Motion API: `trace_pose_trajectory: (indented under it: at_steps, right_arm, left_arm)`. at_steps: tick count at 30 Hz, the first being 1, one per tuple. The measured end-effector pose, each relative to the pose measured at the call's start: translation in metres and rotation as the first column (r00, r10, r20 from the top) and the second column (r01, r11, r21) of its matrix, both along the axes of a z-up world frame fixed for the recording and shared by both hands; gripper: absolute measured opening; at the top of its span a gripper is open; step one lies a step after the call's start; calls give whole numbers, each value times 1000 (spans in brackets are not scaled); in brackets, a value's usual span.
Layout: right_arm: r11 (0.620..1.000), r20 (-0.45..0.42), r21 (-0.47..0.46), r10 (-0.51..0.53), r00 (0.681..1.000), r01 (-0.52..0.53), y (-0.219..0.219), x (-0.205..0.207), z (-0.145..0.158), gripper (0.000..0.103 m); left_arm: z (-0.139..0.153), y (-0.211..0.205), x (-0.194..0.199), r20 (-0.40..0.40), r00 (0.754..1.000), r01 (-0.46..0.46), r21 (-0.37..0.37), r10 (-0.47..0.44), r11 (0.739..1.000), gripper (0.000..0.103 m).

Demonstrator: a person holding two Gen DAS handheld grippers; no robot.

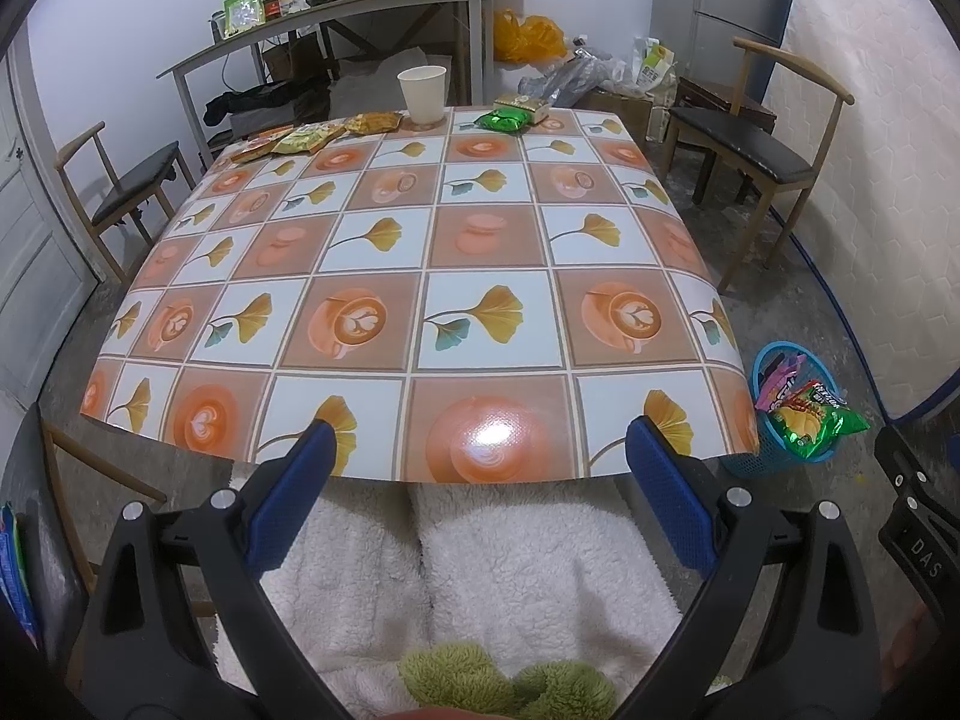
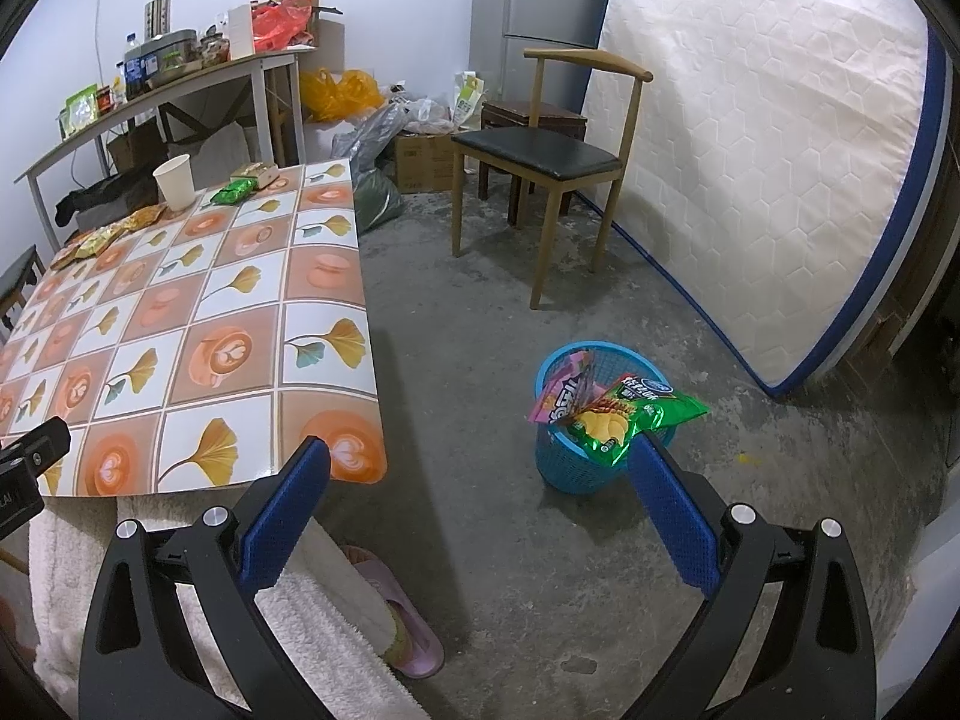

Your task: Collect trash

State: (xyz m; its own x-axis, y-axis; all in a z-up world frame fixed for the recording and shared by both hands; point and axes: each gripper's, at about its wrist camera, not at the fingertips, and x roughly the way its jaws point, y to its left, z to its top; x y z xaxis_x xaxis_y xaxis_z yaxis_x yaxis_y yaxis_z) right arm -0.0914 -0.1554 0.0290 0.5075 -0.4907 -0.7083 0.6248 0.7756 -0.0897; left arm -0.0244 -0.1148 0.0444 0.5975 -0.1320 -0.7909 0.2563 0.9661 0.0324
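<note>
A blue plastic basket (image 2: 576,468) stands on the floor right of the table, holding a green chip bag (image 2: 630,417) and a pink wrapper (image 2: 561,393); it also shows in the left wrist view (image 1: 753,462). At the table's far edge lie a white paper cup (image 1: 423,93), a green wrapper (image 1: 503,119), a gold packet (image 1: 523,103) and several yellow-orange snack packets (image 1: 312,137). My left gripper (image 1: 480,456) is open and empty over the table's near edge. My right gripper (image 2: 480,474) is open and empty above the floor, just left of the basket.
The table (image 1: 480,300) has a patterned glossy cloth. Wooden chairs stand at the left (image 1: 129,186) and the right (image 2: 540,156). A mattress (image 2: 762,150) leans on the right wall. A cluttered side table (image 1: 336,18) stands behind. A pink slipper (image 2: 396,618) is on the floor.
</note>
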Motion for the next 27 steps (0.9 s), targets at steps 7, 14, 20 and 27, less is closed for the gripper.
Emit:
trace_pose_trajectory:
  at_steps: [7, 14, 20, 27]
  right_arm:
    - [1000, 0, 1, 0, 1000, 0, 0, 0, 0, 96]
    - [1000, 1, 0, 0, 1000, 0, 0, 0, 0, 96]
    - [1000, 1, 2, -1, 1000, 1, 0, -1, 0, 96]
    - [1000, 3, 0, 0, 1000, 0, 1, -1, 0, 96]
  left_arm:
    - [0, 1, 0, -1, 1000, -1, 0, 1, 1000, 93]
    - [0, 0, 0, 0, 1000, 0, 1, 0, 1000, 93]
    - [-1, 0, -1, 0, 1000, -1, -1, 1, 1000, 93]
    - [0, 1, 0, -1, 1000, -5, -3, 5, 1000, 93]
